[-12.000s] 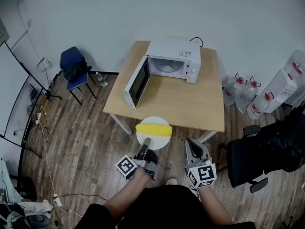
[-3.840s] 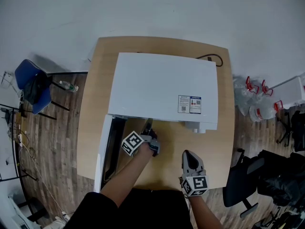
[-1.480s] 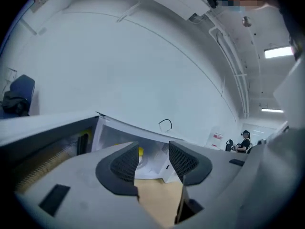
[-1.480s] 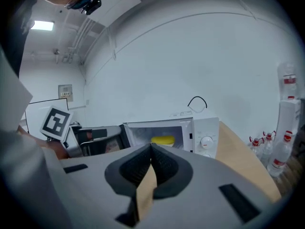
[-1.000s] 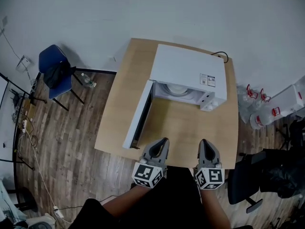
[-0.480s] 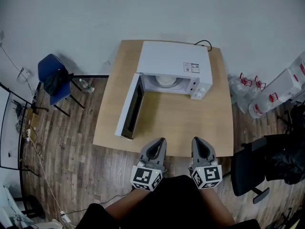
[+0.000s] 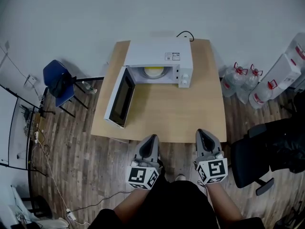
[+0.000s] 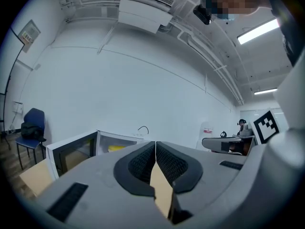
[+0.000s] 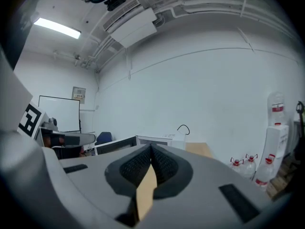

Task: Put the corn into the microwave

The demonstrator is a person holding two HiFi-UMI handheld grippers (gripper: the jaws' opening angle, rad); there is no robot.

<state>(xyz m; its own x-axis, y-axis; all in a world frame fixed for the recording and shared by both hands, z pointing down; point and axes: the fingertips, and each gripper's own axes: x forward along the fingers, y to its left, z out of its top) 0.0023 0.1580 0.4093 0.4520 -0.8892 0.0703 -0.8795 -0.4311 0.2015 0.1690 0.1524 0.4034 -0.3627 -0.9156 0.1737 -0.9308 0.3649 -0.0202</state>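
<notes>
The white microwave stands at the far end of the wooden table, its door swung open to the left. The yellow corn lies on a white plate inside the cavity; the left gripper view also shows the corn inside. My left gripper and right gripper hover side by side over the floor just before the table's near edge, well short of the microwave. Both are shut with nothing between the jaws.
A blue chair with a dark bag stands left of the table. Water jugs and a white dispenser stand at the right, and a black office chair sits near my right side. A cable runs behind the microwave.
Both grippers have drawn back from the table's near edge to above the floor. The view has pulled away, so the microwave and table sit farther off, and the corn shows inside.
</notes>
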